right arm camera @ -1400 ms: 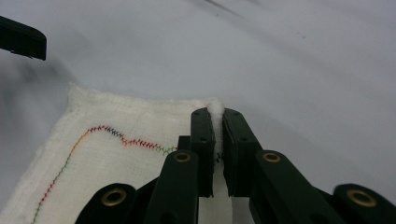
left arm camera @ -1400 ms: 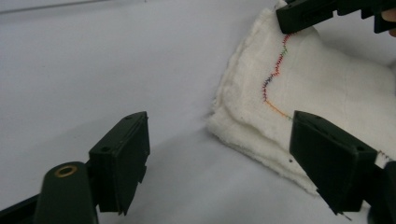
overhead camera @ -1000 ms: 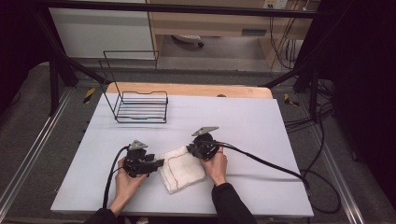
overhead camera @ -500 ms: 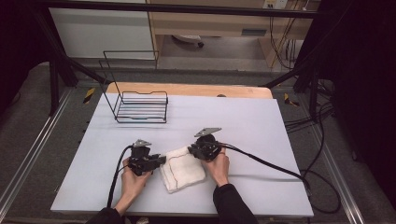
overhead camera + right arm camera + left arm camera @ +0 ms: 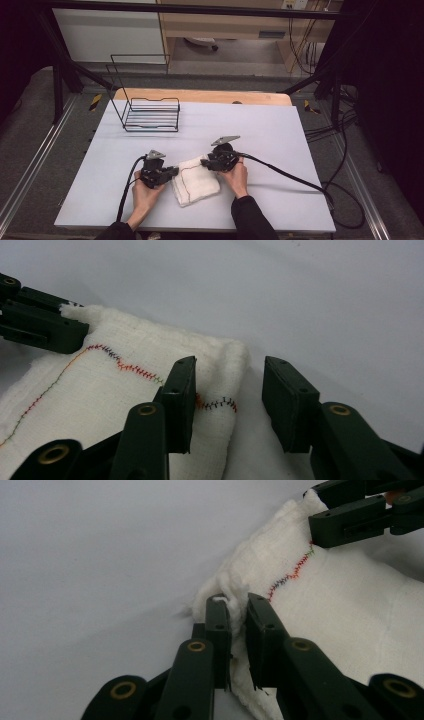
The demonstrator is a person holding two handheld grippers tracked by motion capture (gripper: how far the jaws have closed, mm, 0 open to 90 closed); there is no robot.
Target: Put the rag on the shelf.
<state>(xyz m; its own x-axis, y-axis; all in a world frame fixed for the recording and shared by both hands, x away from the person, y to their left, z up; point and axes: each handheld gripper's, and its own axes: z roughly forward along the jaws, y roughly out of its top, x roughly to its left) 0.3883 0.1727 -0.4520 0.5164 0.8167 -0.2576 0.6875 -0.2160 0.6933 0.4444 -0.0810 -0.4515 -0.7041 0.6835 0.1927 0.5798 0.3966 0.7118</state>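
White tabletop runs under everything, with a wire rack (image 5: pixel 150 114) standing well apart at the far left and a folded white cloth (image 5: pixel 196 181) lying near the person's edge between the two hands. The left gripper (image 5: pixel 237 611) has just been closing and now pinches a raised fold at the cloth's corner (image 5: pixel 226 587), its jaws nearly together with fabric squeezed between them. The right gripper (image 5: pixel 227 390) has just been opening; its jaws stand apart, straddling the opposite corner (image 5: pixel 231 351) of the cloth, one jaw resting over the stitched line (image 5: pixel 125 366) and the other out over bare table, neither pressing.

The risk looks to lie in this uneven hold. With only the left side gripped, any pull would likely drag the cloth sideways and spoil the fold. The left pinch also seems shallow, catching just a tuft, so it could slip free. If the right jaws close where they stand, they may nip one layer only.
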